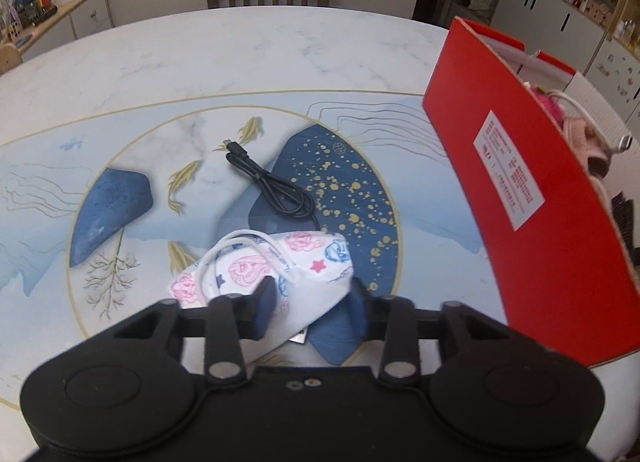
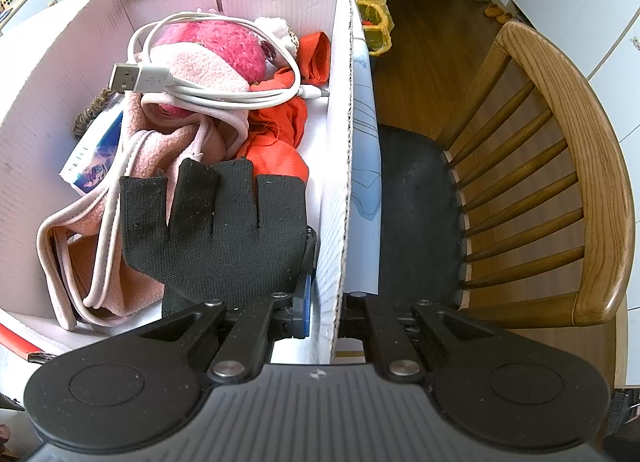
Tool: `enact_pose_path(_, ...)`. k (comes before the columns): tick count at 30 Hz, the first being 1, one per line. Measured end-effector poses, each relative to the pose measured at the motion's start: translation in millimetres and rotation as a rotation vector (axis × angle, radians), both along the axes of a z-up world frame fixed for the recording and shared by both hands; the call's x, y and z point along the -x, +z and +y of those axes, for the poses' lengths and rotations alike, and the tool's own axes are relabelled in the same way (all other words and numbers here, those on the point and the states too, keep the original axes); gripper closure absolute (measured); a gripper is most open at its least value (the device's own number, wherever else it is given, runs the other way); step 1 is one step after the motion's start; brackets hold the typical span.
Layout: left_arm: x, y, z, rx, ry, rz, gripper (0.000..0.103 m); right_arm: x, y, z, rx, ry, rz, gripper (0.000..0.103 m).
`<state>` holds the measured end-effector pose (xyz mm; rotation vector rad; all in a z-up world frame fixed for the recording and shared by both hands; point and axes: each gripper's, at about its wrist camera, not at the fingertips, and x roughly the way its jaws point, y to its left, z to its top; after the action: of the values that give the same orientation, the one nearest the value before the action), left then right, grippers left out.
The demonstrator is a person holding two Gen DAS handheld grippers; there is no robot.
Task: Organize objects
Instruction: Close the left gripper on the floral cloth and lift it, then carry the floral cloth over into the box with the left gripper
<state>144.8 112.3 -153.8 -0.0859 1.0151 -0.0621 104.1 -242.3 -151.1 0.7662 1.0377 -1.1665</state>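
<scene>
The left gripper (image 1: 312, 308) and right gripper (image 2: 324, 308) are matte black, with silver pivot screws and blue pads.

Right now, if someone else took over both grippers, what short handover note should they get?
Left gripper: jaws around the printed face mask on the table; a firm pinch is not clear.
Right gripper: shut on the side wall of the red box, steadying it.
Done: white cable, black glove and pink and orange fabrics lie in the box.
Left: the mask, then the black cable.
</scene>
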Motion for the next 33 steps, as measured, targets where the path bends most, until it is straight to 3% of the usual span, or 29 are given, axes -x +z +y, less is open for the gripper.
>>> enact_pose_path(4,-1,5,6,0.022,0.004,-0.007,0.087,-1,0,-1,0.000,-0.003,0.001,0.096)
enact_pose_path(7,0,12,8,0.025,0.010,-0.027,0.103,0,0,0,0.000,-0.004,0.001,0.096)
enact_pose_path(14,3,41,19,0.019,0.031,-0.085,0.103,-1,-1,-2,0.000,-0.007,0.001,0.096)
enact_pose_path(21,2,79,20,0.073,0.048,-0.125,0.103,1,-2,-1,0.001,-0.012,0.000,0.096)
enact_pose_path(33,-8,119,-28,0.116,-0.094,-0.174,0.103,8,-4,3,0.005,-0.022,-0.004,0.096)
